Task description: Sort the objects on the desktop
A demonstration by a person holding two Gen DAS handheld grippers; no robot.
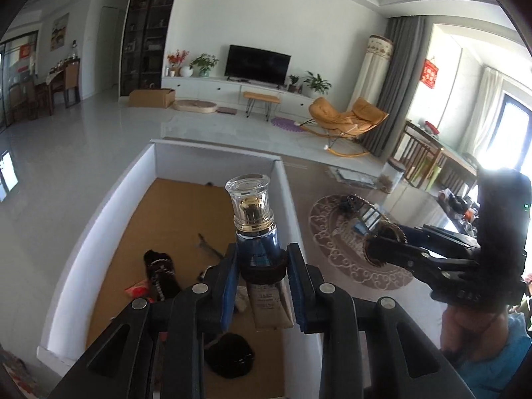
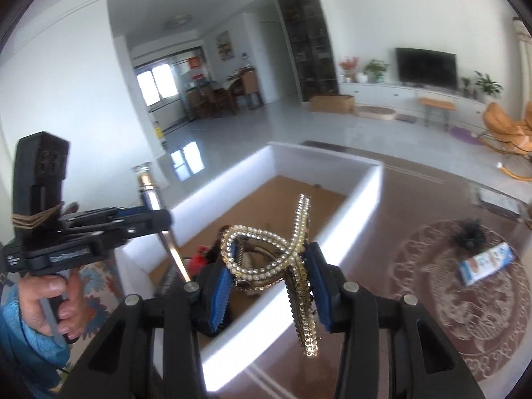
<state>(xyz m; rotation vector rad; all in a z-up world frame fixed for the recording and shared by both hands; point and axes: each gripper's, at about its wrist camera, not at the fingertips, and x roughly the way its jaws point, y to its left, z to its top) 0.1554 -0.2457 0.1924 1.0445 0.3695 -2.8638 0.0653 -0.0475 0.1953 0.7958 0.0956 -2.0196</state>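
My left gripper is shut on a blue bottle with a gold collar and a clear cap, held upright over the right wall of a white box. My right gripper is shut on a looped, pearl-studded hair clip, which hangs above the box's near wall. In the left wrist view the right gripper shows at the right, above the table. In the right wrist view the left gripper shows at the left with the bottle; a hand holds its grip.
Inside the box lie a black striped item, a red packet, a cream tube and a black round thing. On the brown table, a round patterned mat carries a blue-white packet and a black hair piece.
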